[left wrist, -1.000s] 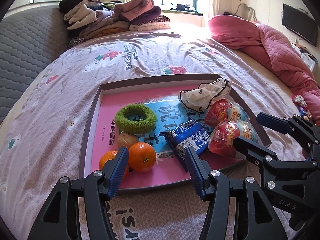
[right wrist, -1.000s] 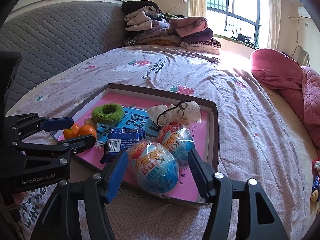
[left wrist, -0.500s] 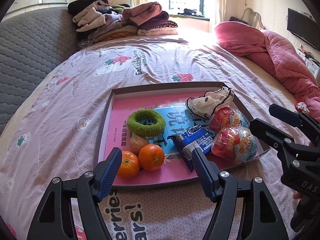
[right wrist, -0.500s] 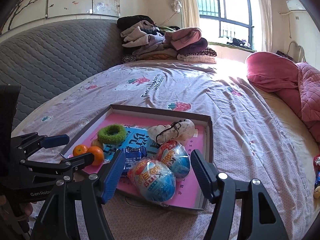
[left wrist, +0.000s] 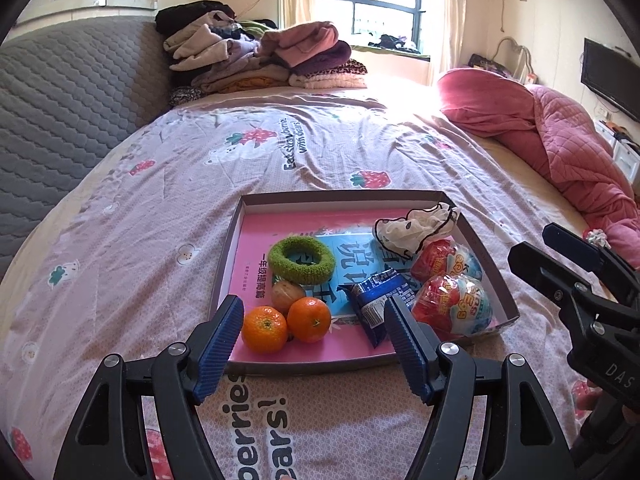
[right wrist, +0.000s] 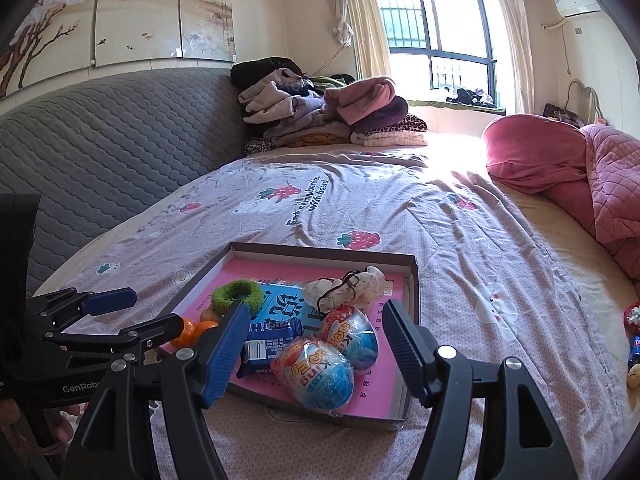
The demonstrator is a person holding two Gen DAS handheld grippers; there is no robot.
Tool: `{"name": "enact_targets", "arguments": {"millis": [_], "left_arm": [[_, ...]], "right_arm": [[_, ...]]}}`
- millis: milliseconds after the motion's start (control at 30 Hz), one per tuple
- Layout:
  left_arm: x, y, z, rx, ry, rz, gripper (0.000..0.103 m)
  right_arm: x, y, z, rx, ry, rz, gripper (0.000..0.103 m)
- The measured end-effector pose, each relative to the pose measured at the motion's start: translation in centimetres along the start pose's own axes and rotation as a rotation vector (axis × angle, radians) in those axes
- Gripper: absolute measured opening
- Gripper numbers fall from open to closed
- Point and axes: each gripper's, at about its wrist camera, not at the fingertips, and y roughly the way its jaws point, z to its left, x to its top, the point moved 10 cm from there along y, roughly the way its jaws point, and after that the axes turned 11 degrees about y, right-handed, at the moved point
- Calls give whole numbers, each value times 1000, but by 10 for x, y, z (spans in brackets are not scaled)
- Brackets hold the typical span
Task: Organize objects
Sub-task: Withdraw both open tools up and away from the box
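Note:
A shallow brown box (left wrist: 472, 236) lies on the bed with a pink book as its floor. In it rest a green scrunchie (left wrist: 301, 260), two oranges (left wrist: 265, 329), a small brown fruit (left wrist: 287, 291), a blue snack packet (left wrist: 378, 300), two wrapped egg toys (left wrist: 452, 304) and a white cloth with black trim (left wrist: 416, 226). My left gripper (left wrist: 314, 308) hovers open above the box's near edge, holding nothing. My right gripper (right wrist: 317, 310) is open too, above and short of the egg toys (right wrist: 320, 376), empty. Each gripper shows in the other's view: right (left wrist: 536, 242), left (right wrist: 148, 312).
A pile of folded clothes (left wrist: 264, 60) sits at the far end of the bed by the grey padded headboard (left wrist: 60, 100). A pink quilt (left wrist: 560, 140) is heaped at the right. Small toys (right wrist: 634, 340) lie on the sheet at the far right edge.
Both grippers have risen and drawn back from the box, and their jaws stand wider. The oranges and egg toys they were close to stay in the box.

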Motion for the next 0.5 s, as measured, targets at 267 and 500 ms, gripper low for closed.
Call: {"name": "enact_targets", "arguments": {"millis": [267,500], "left_arm": [[2,-25,-1,-12,-11,-32,74],[-4,-43,2,5,-3,-47,74]], "right_arm": [[-1,-25,6,1,19,-40,68],[-4,-43,12,-8,20,-75,68]]}}
